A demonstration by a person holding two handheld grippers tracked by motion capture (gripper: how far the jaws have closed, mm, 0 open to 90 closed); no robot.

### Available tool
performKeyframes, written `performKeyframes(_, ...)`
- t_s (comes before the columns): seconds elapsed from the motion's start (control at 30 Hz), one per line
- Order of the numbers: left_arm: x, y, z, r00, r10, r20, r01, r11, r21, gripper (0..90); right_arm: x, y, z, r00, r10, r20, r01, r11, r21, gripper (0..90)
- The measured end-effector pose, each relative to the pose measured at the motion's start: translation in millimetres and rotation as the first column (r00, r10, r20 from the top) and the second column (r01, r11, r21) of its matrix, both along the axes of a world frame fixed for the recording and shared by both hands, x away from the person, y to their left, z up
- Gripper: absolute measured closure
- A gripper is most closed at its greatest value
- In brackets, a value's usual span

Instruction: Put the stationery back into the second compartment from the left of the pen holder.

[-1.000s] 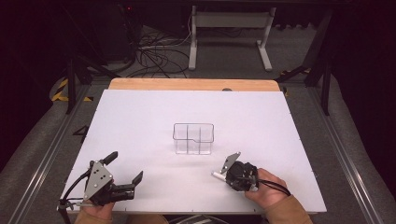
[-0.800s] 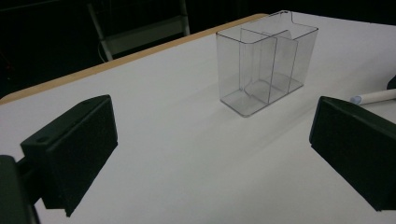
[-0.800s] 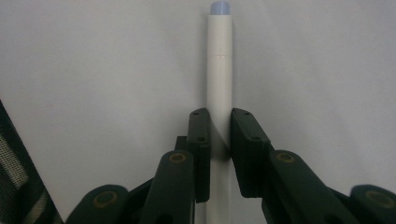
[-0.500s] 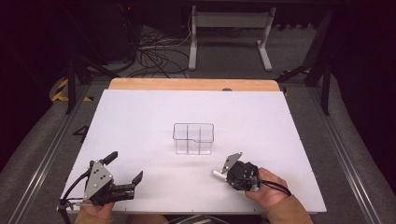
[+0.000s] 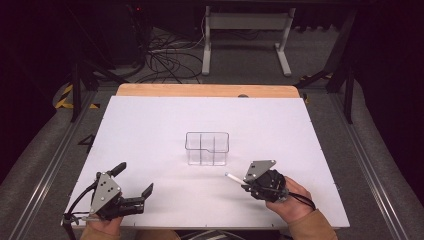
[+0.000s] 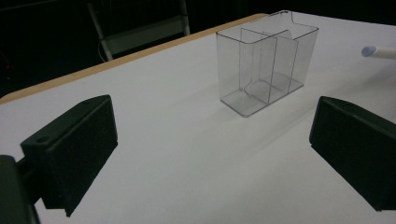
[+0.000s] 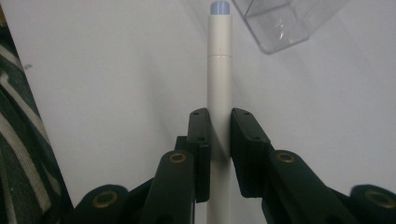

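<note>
left gripper (image 5: 134, 192): jaws spread, holding nothing, near table edge. clear divided bin (image 5: 207, 148): mid-table. right gripper (image 5: 245, 184): jaws pinching white pen (image 5: 233, 178) low on its barrel, beside bin. risk: pen pivots, strikes rim, tips bin.

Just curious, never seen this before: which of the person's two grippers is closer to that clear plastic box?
The right. The right gripper, holding a white pen, sits just near-right of the clear box. The left gripper, jaws open, sits farther off, near-left.
</note>
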State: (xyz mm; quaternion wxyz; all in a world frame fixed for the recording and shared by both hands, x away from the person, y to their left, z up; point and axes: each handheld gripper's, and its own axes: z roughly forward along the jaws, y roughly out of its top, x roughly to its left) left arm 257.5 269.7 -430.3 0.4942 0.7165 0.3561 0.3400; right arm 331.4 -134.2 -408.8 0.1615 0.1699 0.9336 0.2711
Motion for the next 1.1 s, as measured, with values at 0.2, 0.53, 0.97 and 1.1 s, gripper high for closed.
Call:
performKeyframes(0.2, -0.1, 0.0, 0.0, 1.0000, 0.000, 0.000, 0.000, 1.0000, 0.001, 1.8, -4.3, -6.2, 10.6, 0.9987, -0.005, 0.050, 0.001, 0.9968, 0.079, 78.6)
performKeyframes(0.53, 0.0, 0.4, 0.2, 1.0000, 0.000, 0.003, 0.000, 1.0000, 0.002, 1.8, -8.4, -16.5, 22.1, 0.9941, -0.037, 0.102, 0.013, 0.9736, 0.228, 78.6)
performKeyframes(0.97, -0.2, 0.2, 0.1, 1.0000, 0.000, 0.002, 0.000, 1.0000, 0.002, 1.8, -10.3, -29.1, 27.3, 0.9839, -0.085, 0.157, 0.019, 0.9247, 0.380, 78.5)
performKeyframes(1.1, 0.0, 0.4, 0.3, 1.0000, 0.000, 0.004, 0.000, 1.0000, 0.003, 1.8, -11.5, -33.3, 29.3, 0.9797, -0.097, 0.175, 0.013, 0.9040, 0.427, 78.5)
